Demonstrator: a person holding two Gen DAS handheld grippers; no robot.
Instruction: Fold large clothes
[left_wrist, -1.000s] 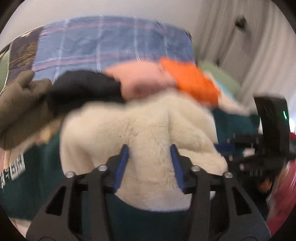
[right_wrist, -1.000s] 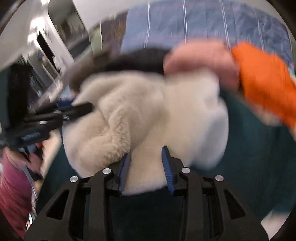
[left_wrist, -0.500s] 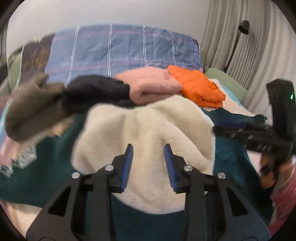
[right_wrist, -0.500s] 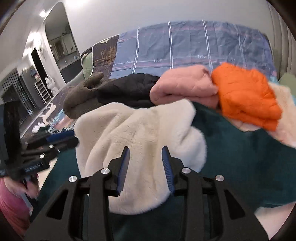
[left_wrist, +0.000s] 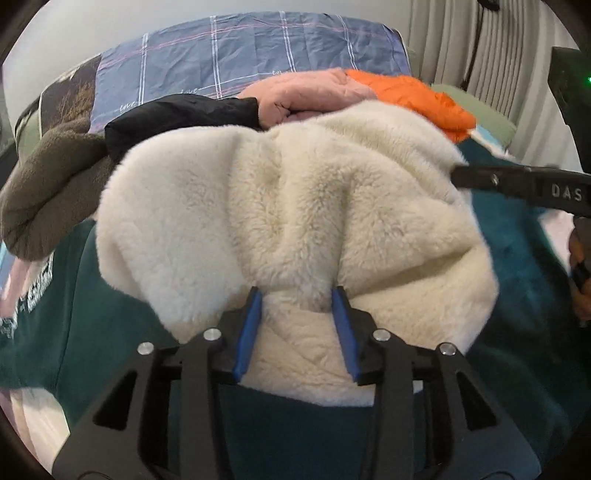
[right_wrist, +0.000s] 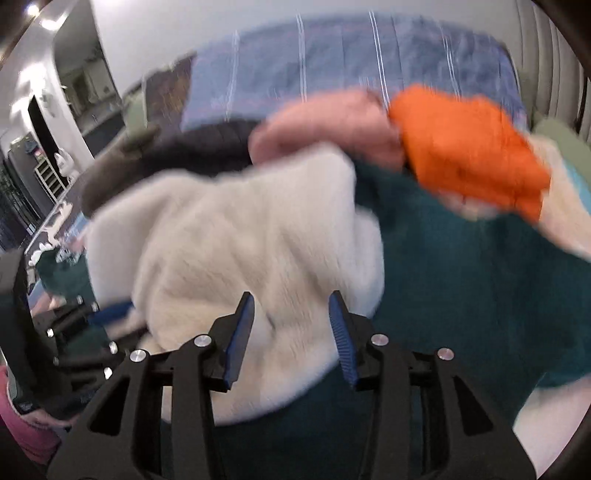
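Observation:
A cream fleece garment (left_wrist: 295, 203) lies bunched on top of a dark teal garment (left_wrist: 92, 314) spread over the bed. My left gripper (left_wrist: 295, 299) has a pucker of fleece pinched between its blue pads, and folds radiate from that spot. Its jaws are opening. In the blurred right wrist view my right gripper (right_wrist: 291, 299) sits over the near edge of the fleece (right_wrist: 240, 240). Its jaws are opening with fleece lying loosely between the pads. The teal garment (right_wrist: 461, 277) spreads out to the right. Each gripper shows at the edge of the other's view.
Behind the fleece sit folded clothes: an orange jacket (left_wrist: 413, 96), a pink one (left_wrist: 306, 88), a black one (left_wrist: 177, 114) and an olive-brown one (left_wrist: 48, 177). A blue plaid sheet (left_wrist: 258, 48) covers the far bed. Curtains (left_wrist: 461, 44) hang at right. A pink sleeve (right_wrist: 22, 424) shows lower left.
My left gripper has dropped closer into the fleece, which now fills its view. The right gripper's pads stand wider apart than before, and its view has tilted and blurred.

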